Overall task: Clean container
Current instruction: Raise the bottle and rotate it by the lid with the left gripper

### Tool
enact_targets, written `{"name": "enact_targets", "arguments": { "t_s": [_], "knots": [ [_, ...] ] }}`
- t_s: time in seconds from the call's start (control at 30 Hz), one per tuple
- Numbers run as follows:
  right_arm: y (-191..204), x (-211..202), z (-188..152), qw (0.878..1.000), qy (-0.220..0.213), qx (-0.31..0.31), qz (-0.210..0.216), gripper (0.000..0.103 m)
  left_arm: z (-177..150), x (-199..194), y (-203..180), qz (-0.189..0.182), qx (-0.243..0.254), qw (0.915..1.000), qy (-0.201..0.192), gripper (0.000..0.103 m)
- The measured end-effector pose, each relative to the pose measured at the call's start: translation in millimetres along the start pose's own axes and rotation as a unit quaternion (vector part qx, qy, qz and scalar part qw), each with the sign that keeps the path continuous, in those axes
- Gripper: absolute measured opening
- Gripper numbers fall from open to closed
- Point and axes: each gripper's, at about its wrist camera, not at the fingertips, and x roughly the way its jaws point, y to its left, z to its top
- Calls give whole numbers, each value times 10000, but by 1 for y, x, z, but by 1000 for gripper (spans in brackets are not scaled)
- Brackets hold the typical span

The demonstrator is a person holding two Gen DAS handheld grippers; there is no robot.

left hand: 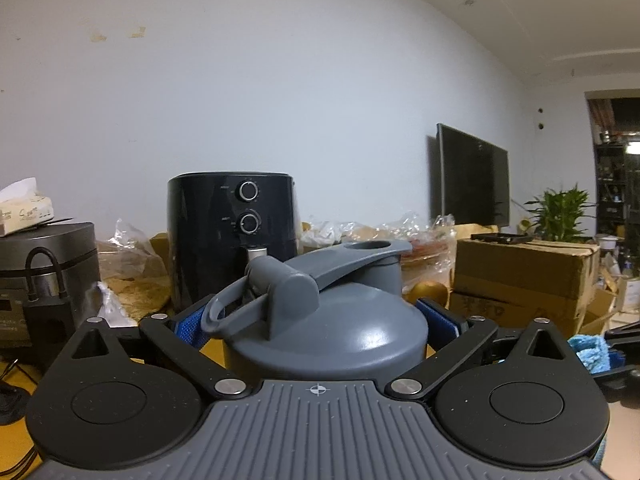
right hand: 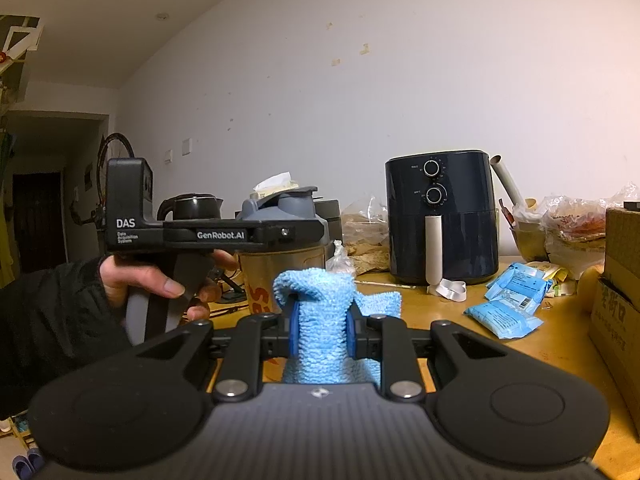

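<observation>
grey-lidded container (left hand: 320, 320) sits clamped in our left gripper (left hand: 320, 322); our right gripper (right hand: 322, 334) pinches a blue cloth (right hand: 324, 320) nearby, not touching. cleanliness unclear.

The left gripper (left hand: 318, 320) hides the shaker bottle (left hand: 328, 320) body below its lid. The cardboard box (right hand: 620, 300) is cut off at the frame edge. Air fryer (right hand: 440, 216) dial markings are illegible.

Left gripper (left hand: 318, 320) clamped on shaker bottle (left hand: 332, 320)
Grey flip lid (left hand: 320, 272) up; air fryer (left hand: 234, 236) behind.
</observation>
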Motion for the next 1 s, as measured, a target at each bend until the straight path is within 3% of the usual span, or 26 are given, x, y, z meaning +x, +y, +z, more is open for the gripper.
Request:
{"name": "enact_targets", "arguments": {
  "t_s": [0.37,0.53,0.77,1.0],
  "knots": [
    [-1,-1,-2,10000,17,21,-7,21,-2,-1,-21,666,-112,9976,125,103],
    [-1,-1,-3,10000,36,34,-9,21,-1,-3,-34,1184,-245,9926,73,103],
    [-3,-1,-3,10000,50,54,-10,21,1,0,-53,1957,-420,9798,-21,103],
    [-4,-2,-3,10000,56,65,-37,21,6,9,-70,2766,-520,9596,-8,103]
  ]
}}
